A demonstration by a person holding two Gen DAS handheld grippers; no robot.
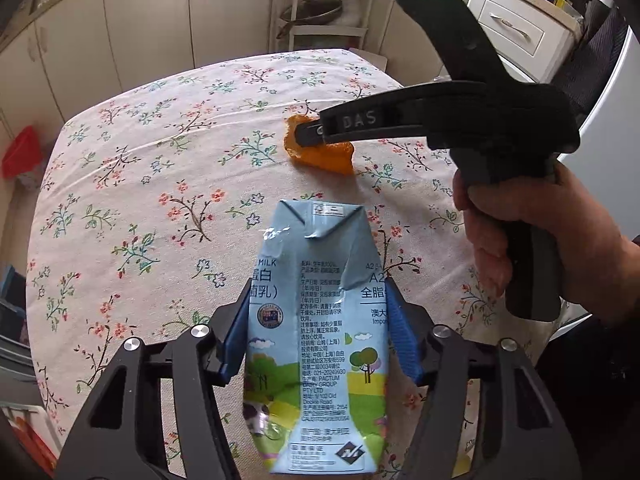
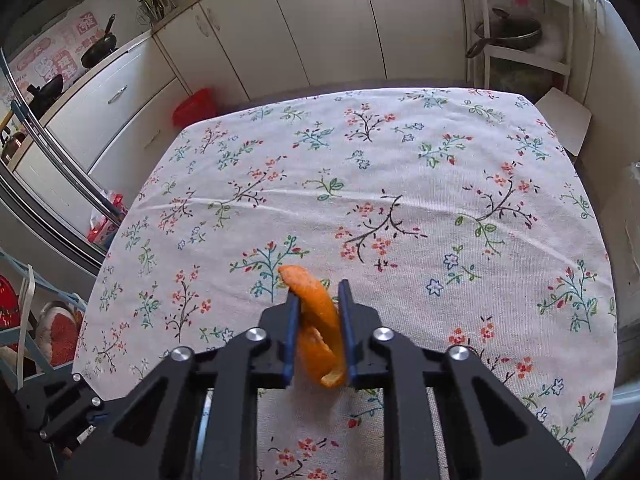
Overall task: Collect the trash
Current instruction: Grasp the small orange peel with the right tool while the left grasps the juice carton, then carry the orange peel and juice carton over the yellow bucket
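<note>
In the left wrist view, a red bin sits on the floor at the far left edge, beyond the bench with its flowered cloth. Lower centre, the left gripper stands about half open around a crumpled blue milk carton lying flat on the cloth; its blue pads touch the carton's sides, so it appears to be held. Upper right of centre, the right gripper, worked by a hand at the right edge, pinches an orange peel resting on the cloth.

In the right wrist view, the same red bin shows upper left. Lower centre, the right gripper is nearly closed on the curled orange peel.

Risks, as I judge them: the dented carton could buckle and slide out when lifted, since its walls are soft. The thin, curled peel could twist free or tear, being gripped only across its edge.
</note>
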